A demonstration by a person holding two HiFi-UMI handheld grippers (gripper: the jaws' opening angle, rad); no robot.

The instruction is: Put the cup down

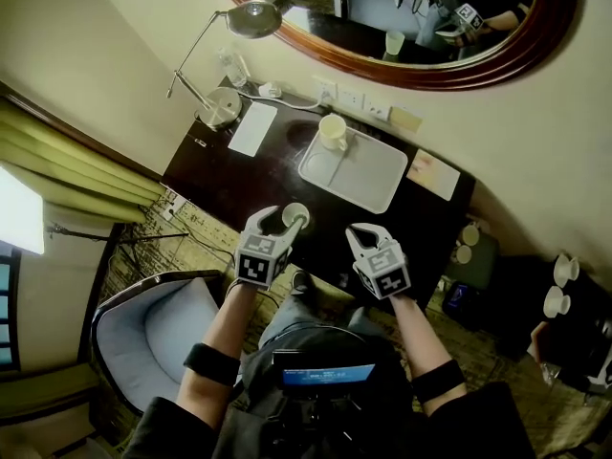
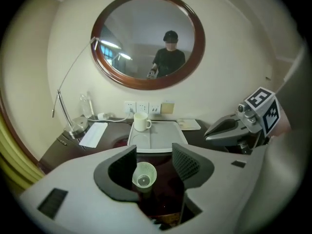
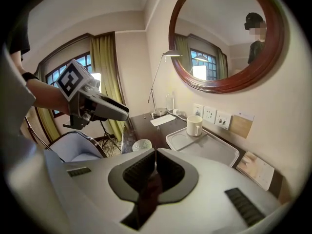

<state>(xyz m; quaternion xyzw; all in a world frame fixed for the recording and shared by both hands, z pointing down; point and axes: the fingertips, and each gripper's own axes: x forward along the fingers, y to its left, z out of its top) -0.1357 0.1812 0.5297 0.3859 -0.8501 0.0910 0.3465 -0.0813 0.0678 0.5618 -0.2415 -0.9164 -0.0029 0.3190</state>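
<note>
The left gripper (image 2: 154,155) has its fingers (image 2: 187,162) spread, with nothing pinched. Seen between them, lower down, the small ribbed clear cup (image 2: 144,175) stands upright on the dark worktop (image 1: 239,180), close to its near edge. The right gripper (image 3: 155,155) has its fingers (image 3: 141,172) pressed together with nothing between them.

The right gripper view shows what the left gripper view cannot. There the left gripper is at the upper left of the frame and the cup is below its tips at centre, apart from them. The same view also takes in green curtains (image 3: 105,77) and a window at the left. Only the head view shows the grey chair (image 1: 153,333) at the lower left and a low stand with white cups (image 1: 564,271) at the right edge.

Beyond the cup lies a white tray (image 1: 368,175) with a white mug (image 1: 333,132) on its upper left corner. Left of the tray are a white sheet (image 1: 252,128), a clear bottle (image 1: 232,65) and a desk lamp (image 1: 251,17). Wall sockets (image 1: 354,98) sit behind the tray, under a round wood-framed mirror (image 1: 535,41). Nothing stands between the cup and either gripper.
</note>
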